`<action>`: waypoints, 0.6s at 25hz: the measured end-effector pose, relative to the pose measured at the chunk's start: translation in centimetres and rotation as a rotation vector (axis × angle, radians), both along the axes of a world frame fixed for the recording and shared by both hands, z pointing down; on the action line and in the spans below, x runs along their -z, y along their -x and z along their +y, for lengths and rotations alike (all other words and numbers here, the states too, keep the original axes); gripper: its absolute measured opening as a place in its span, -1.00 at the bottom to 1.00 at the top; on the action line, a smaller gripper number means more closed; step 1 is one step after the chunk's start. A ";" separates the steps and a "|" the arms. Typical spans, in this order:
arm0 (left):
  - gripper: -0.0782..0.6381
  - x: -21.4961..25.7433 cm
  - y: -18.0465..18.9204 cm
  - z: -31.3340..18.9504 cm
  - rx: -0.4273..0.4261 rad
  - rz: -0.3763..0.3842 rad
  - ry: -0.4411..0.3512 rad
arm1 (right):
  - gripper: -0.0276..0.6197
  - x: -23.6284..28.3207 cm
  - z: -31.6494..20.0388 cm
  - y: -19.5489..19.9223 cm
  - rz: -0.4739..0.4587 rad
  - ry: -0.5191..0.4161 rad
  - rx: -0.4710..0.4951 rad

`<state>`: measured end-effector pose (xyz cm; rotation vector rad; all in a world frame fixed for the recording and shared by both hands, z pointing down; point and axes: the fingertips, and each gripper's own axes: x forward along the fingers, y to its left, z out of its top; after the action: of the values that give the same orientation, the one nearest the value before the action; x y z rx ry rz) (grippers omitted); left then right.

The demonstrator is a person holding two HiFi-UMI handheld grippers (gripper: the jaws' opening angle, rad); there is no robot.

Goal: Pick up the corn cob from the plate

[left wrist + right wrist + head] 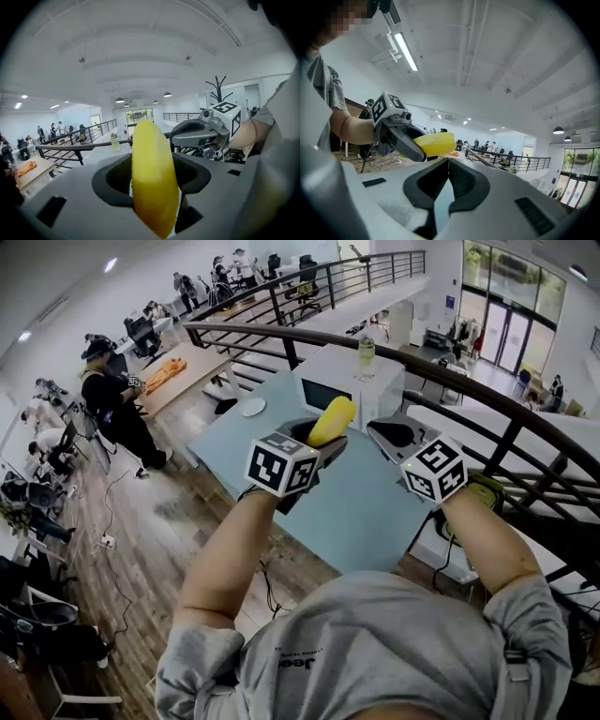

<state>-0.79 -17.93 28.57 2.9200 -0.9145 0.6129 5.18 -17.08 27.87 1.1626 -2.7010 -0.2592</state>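
Observation:
A smooth yellow corn cob (331, 420) is clamped between the jaws of my left gripper (319, 434) and held in the air above the blue-grey table (356, 512). In the left gripper view the cob (152, 183) stands upright between the two dark pads and fills the gap. A small white plate (252, 407) lies bare at the table's far left corner. My right gripper (394, 432) hangs just right of the left one, its jaws together with nothing in them (449, 164). From the right gripper view the cob (435, 143) sticks out of the left gripper.
A dark curved railing (487, 395) runs behind and to the right of the table. A clear bottle (366, 357) stands on a white unit (352, 381) beyond the table. People stand and sit on the wooden floor at the left (112, 399).

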 end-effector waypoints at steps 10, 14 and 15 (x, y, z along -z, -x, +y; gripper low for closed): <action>-0.06 -3.8 6.3 5.9 -0.102 0.037 0.058 | -0.86 -4.6 4.5 5.1 -0.022 0.101 -0.050; -0.06 -5.1 5.7 7.1 -0.075 0.041 0.093 | -0.86 -5.6 4.9 3.7 -0.049 0.134 -0.016; -0.06 -5.6 5.3 7.3 -0.064 0.046 0.102 | -0.86 -6.0 4.8 3.1 -0.053 0.141 -0.002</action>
<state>-6.05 -10.64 34.19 2.8687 -0.7647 0.5752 2.06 -12.29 33.86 1.1467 -2.7132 -0.0370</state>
